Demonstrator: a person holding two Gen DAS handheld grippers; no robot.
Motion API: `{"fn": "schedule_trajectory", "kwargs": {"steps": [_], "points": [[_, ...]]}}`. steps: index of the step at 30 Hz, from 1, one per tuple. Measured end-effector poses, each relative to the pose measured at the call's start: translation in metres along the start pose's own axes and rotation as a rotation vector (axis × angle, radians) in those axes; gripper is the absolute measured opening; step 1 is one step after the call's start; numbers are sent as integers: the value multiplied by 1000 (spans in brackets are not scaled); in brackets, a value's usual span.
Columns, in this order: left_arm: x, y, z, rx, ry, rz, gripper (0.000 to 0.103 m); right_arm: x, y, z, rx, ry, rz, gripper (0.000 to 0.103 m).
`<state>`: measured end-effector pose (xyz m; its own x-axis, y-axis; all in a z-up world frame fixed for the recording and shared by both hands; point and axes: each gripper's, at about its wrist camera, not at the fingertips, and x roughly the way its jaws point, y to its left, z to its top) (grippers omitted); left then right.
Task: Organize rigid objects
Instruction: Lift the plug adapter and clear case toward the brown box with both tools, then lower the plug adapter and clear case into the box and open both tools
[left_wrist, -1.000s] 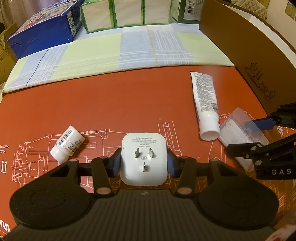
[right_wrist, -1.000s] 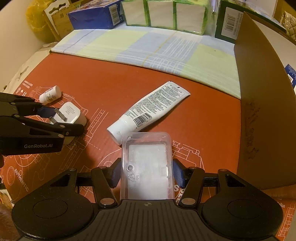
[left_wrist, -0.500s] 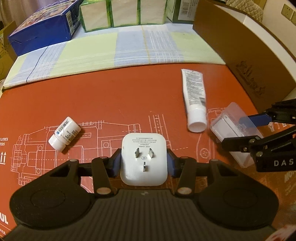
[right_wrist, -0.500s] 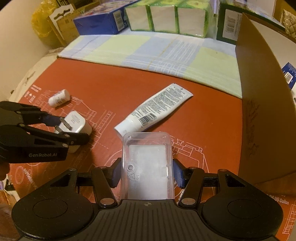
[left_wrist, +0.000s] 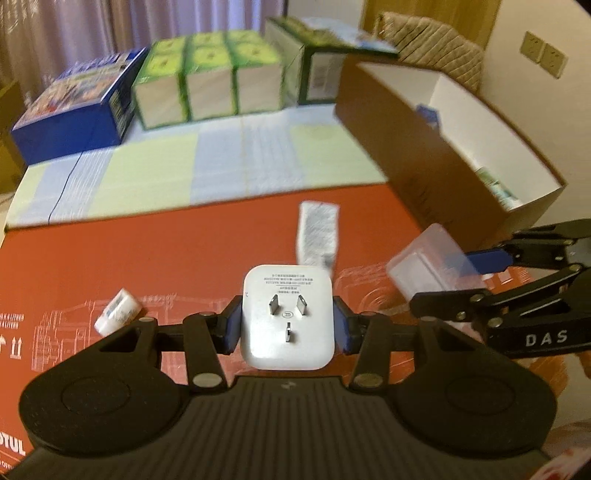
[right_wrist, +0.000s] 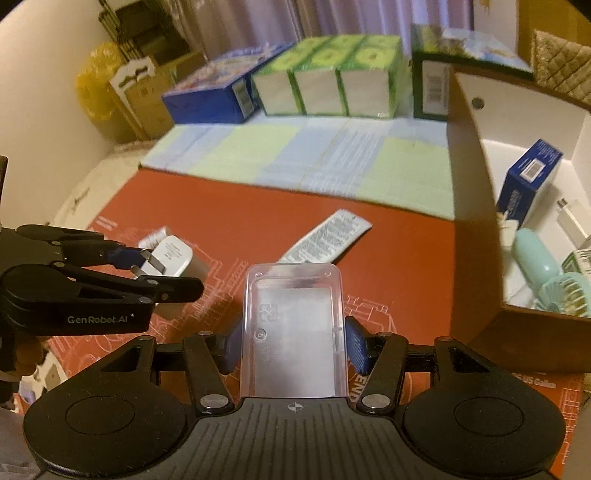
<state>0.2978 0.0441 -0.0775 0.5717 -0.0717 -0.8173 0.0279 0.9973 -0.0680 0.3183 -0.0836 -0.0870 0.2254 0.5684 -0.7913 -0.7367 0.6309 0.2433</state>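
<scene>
Already the brown box (right_wrist: 476, 206) held several sorted items. Both grippers were loaded and clear of the red mat (left_wrist: 147, 258): the left gripper (left_wrist: 288, 328) clamped the white plug adapter (left_wrist: 288, 317), the right gripper (right_wrist: 293, 343) the clear plastic case (right_wrist: 293, 328). Still lying on the mat were the white tube (right_wrist: 325, 236) and the small bottle (left_wrist: 116, 314).

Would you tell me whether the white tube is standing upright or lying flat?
Lying flat: the white tube rests lengthwise on the red mat, printed side up, untouched by either gripper.
</scene>
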Motion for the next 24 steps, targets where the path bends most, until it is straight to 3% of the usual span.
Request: {"fn": "schedule_trajectory", "kwargs": {"steps": [11, 24], "points": [[-19, -55, 35, 77, -82, -80, 44, -62, -27, 0, 47, -134, -25, 53], [2, -134, 96, 176, -131, -180, 44, -126, -117, 25, 148, -270, -151, 53]]}}
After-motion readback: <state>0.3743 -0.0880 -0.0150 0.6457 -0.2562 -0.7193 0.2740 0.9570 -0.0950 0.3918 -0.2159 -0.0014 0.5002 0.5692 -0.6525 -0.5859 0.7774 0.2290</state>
